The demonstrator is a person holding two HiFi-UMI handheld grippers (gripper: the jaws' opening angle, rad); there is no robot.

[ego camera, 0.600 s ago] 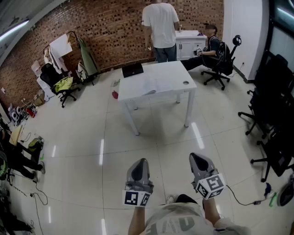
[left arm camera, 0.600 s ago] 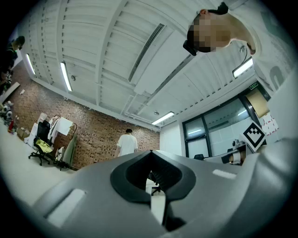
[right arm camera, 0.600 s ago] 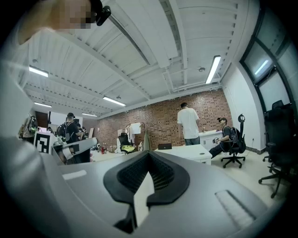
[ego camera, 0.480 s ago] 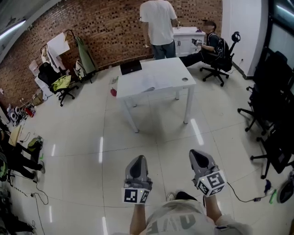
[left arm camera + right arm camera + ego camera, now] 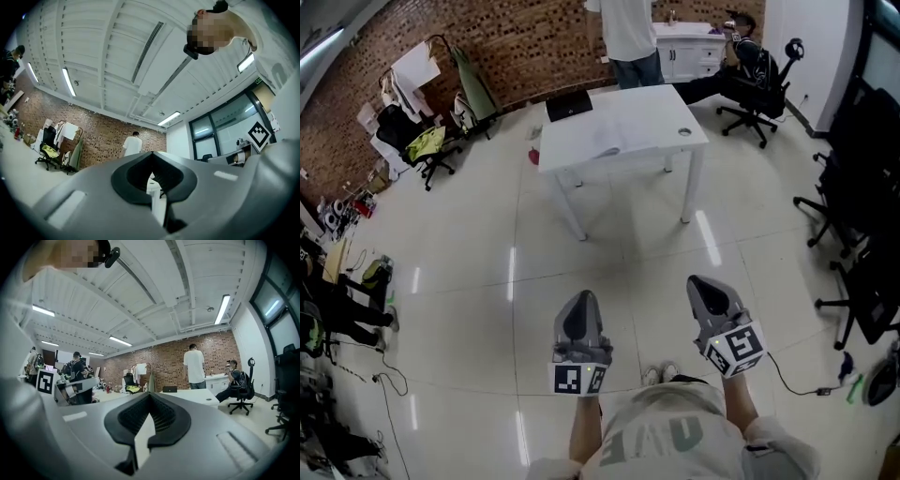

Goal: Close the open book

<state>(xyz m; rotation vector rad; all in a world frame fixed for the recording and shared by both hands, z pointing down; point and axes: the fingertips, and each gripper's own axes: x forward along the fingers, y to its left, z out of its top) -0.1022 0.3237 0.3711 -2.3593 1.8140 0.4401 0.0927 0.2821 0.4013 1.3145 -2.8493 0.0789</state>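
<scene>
The open book [image 5: 614, 141] lies flat with pale pages on the white table [image 5: 675, 127], far ahead of me across the tiled floor. A black laptop [image 5: 569, 105] sits at the table's far left corner. My left gripper [image 5: 579, 317] and right gripper [image 5: 711, 295] hang side by side low in the head view, well short of the table, both shut with nothing in them. In the left gripper view the left gripper [image 5: 151, 153] shows its tips together. The right gripper [image 5: 150, 393] is likewise shut, with the table [image 5: 197, 397] beyond it.
A person in a white shirt [image 5: 630, 28] stands behind the table, and another sits in a chair [image 5: 755, 56] at the back right. Black office chairs [image 5: 862, 234] line the right side. A clothes rack and chair [image 5: 431, 141] stand at the left by the brick wall.
The head view has shifted: the table sits a little higher and nearer, and the standing person is cut off at the top. Both grippers keep their place and stay shut.
</scene>
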